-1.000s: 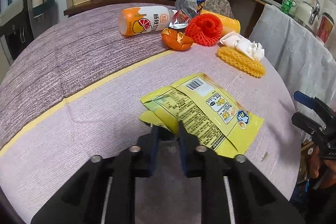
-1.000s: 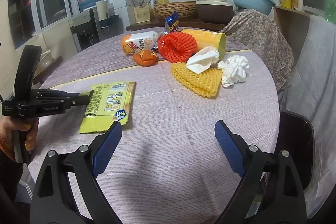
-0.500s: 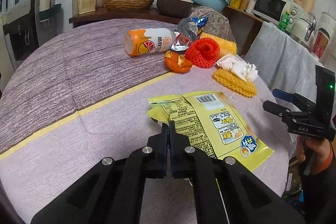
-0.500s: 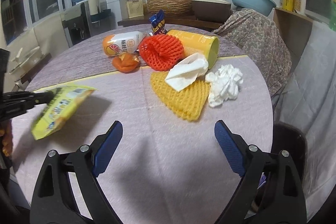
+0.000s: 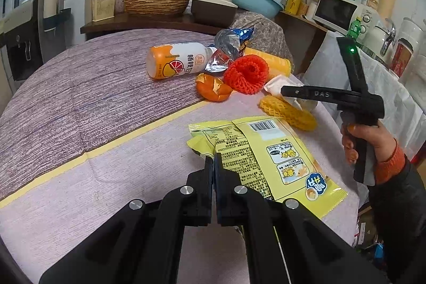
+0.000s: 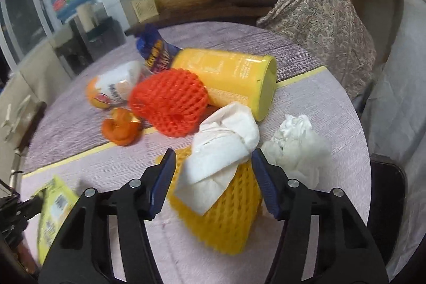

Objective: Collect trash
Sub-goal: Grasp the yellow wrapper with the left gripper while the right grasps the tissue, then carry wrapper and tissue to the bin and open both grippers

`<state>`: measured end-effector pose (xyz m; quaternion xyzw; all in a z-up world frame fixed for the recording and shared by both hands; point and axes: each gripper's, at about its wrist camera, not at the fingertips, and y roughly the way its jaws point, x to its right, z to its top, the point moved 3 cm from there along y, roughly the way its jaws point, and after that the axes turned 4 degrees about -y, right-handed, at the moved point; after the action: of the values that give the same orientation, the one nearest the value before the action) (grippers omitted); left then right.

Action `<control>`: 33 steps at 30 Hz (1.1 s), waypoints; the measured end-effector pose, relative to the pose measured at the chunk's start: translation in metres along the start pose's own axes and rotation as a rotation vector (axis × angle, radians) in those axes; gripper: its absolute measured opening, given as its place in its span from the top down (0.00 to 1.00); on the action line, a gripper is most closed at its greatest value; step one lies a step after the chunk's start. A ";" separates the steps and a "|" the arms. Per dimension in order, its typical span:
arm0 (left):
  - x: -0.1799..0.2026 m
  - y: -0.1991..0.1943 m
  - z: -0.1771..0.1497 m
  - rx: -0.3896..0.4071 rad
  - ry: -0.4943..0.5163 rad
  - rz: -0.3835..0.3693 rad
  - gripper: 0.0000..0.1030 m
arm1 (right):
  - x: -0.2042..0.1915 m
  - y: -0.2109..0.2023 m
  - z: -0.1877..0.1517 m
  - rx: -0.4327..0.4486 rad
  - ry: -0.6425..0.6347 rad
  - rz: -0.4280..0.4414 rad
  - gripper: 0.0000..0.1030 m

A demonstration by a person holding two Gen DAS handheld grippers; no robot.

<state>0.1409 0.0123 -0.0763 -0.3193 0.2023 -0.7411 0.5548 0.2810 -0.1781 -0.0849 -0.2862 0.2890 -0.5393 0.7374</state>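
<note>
Our left gripper (image 5: 214, 159) pinches the yellow bag (image 5: 269, 159) at its edge; our right gripper (image 6: 213, 172), just closing, straddles the tissue (image 6: 221, 151) without pressing.

Quick tally on the worktop (image 5: 80, 103): two foam nets (one red (image 5: 246, 73), one yellow (image 5: 289, 112)), two tissue wads (image 6: 226, 148) (image 6: 295, 143), two snack bags (yellow (image 5: 266, 153), blue (image 5: 234, 41)), one bottle (image 5: 177, 63), one yellow can (image 6: 229, 76), one orange peel (image 5: 213, 87).
</note>
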 end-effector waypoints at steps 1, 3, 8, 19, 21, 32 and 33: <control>0.000 0.000 0.000 0.001 0.001 -0.001 0.97 | -0.001 0.005 0.001 -0.008 -0.010 -0.019 0.53; 0.001 0.000 0.001 0.001 0.003 -0.001 0.97 | -0.005 0.009 0.002 -0.009 -0.029 -0.038 0.70; 0.002 0.000 0.003 0.003 0.001 -0.006 0.97 | -0.007 -0.001 0.001 0.033 -0.032 0.005 0.82; 0.046 -0.007 0.021 0.036 0.079 -0.076 0.97 | -0.005 -0.105 -0.025 0.237 -0.045 0.111 0.83; 0.063 -0.003 0.026 0.036 0.109 -0.105 0.97 | 0.008 -0.127 -0.037 0.273 -0.035 0.066 0.83; 0.201 0.069 0.039 -0.077 0.280 -0.290 0.97 | 0.160 -0.177 -0.128 0.250 0.230 -0.294 0.83; 0.216 0.076 0.040 -0.084 0.294 -0.300 0.97 | 0.171 -0.176 -0.137 0.240 0.250 -0.319 0.83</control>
<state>0.1825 -0.2142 -0.0439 -0.2571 0.2618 -0.8449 0.3891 0.1121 -0.4020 -0.0672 -0.1695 0.2633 -0.7107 0.6300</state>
